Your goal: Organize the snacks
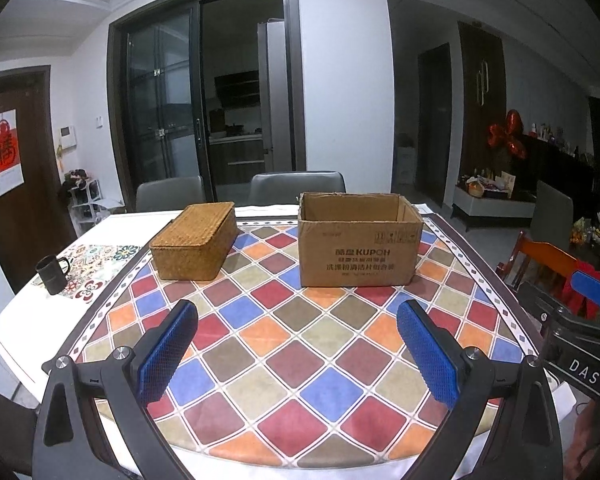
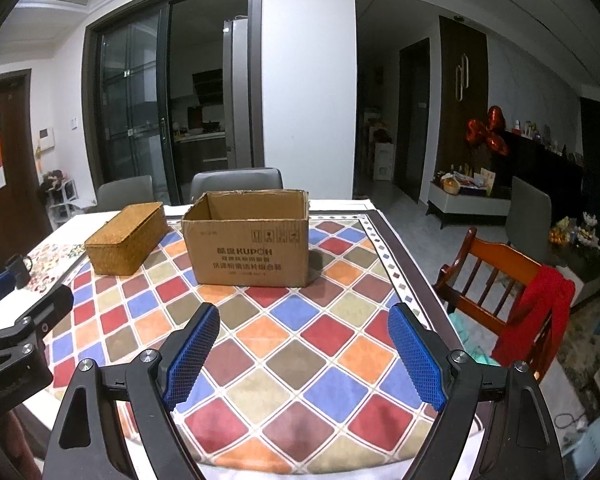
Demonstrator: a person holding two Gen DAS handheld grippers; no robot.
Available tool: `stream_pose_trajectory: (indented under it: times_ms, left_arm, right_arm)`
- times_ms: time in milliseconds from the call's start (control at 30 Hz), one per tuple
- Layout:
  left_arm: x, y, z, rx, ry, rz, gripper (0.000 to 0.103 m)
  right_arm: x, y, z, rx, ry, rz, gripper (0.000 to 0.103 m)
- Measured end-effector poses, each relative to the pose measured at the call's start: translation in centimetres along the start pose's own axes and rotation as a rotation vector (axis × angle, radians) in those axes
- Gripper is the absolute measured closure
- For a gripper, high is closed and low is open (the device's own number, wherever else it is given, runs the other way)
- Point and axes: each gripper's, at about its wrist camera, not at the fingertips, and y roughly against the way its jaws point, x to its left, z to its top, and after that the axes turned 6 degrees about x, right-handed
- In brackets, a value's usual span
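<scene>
Both jaws stood wide apart, empty: left gripper and right gripper hovered over the checkered tablecloth. Beyond sat an open cardboard box beside a lidded wicker basket.

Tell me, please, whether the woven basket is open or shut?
Shut: the woven basket has its flat lid seated flush on top in both views.

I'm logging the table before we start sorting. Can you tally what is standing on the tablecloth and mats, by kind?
Cardboard box, open at the top: 1
Woven basket with its lid on: 1
Dark mug: 1
Total: 3
No snacks show on the table; the inside of the box is only partly in view.
</scene>
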Motion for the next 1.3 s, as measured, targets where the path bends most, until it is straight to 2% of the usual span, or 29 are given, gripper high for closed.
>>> stream_pose_trajectory:
  times_ms: [1300]
  left_arm:
    - [0.11, 0.25, 0.06, 0.001, 0.0, -0.006, 0.002]
  right_arm:
    - [0.14, 0.63, -0.29, -0.016, -0.001, 0.002, 0.016]
